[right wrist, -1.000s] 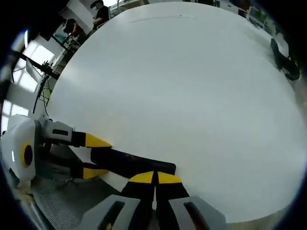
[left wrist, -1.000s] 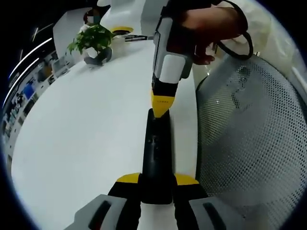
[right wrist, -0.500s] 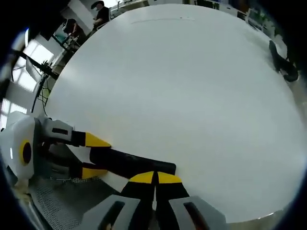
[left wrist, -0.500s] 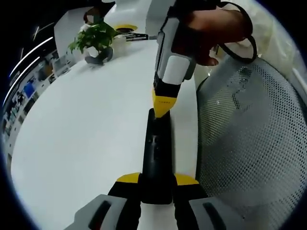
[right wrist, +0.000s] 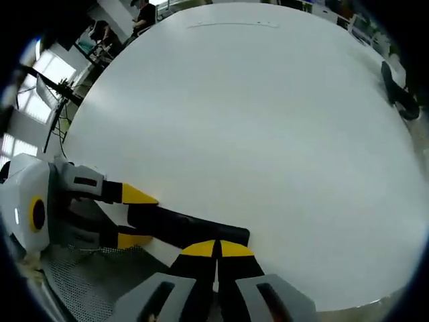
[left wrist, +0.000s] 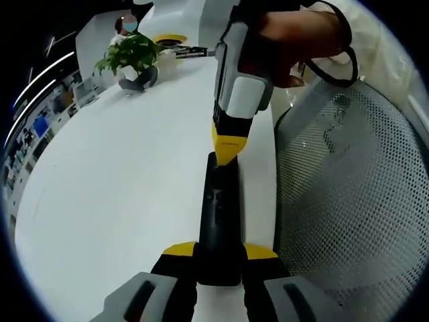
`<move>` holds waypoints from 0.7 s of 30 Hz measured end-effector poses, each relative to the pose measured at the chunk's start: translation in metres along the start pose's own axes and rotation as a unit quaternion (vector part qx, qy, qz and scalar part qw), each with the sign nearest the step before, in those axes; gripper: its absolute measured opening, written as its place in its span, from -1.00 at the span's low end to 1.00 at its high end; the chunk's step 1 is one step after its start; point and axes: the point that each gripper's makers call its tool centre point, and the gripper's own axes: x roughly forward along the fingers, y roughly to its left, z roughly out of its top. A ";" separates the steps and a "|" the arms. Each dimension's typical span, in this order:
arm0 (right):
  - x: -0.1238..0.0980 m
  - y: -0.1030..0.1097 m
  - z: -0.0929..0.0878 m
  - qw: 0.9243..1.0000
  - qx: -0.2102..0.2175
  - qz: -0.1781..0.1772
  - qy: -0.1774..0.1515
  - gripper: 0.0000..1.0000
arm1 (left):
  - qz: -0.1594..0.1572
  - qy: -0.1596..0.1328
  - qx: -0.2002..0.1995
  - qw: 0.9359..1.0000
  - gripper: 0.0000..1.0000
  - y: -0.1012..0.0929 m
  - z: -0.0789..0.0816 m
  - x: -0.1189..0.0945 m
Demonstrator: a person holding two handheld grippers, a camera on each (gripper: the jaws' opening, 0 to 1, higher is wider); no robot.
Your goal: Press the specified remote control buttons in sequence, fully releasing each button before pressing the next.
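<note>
Two grippers share the work — your left gripper point(left wrist: 219, 253) pinches the remote control point(left wrist: 220, 218) steady over the table point(left wrist: 114, 181) edge, so your right gripper point(left wrist: 226, 155), jaws pressed together, can poke its far end.

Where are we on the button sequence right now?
Done: left gripper clamps the black remote over the white table. In hand: right gripper, jaws shut, tip on the remote's far end. Left: which presses remain can't be told; buttons unreadable.
</note>
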 end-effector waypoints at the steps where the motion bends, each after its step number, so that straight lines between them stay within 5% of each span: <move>1: 0.000 0.002 0.000 1.000 0.006 0.010 0.001 -1.00 | 0.000 -0.001 0.000 1.000 -0.52 0.000 0.000 0.000; 21: 0.005 0.001 0.000 0.999 0.021 0.022 0.021 -1.00 | 0.000 -0.010 -0.007 1.000 -0.52 0.000 0.000 0.000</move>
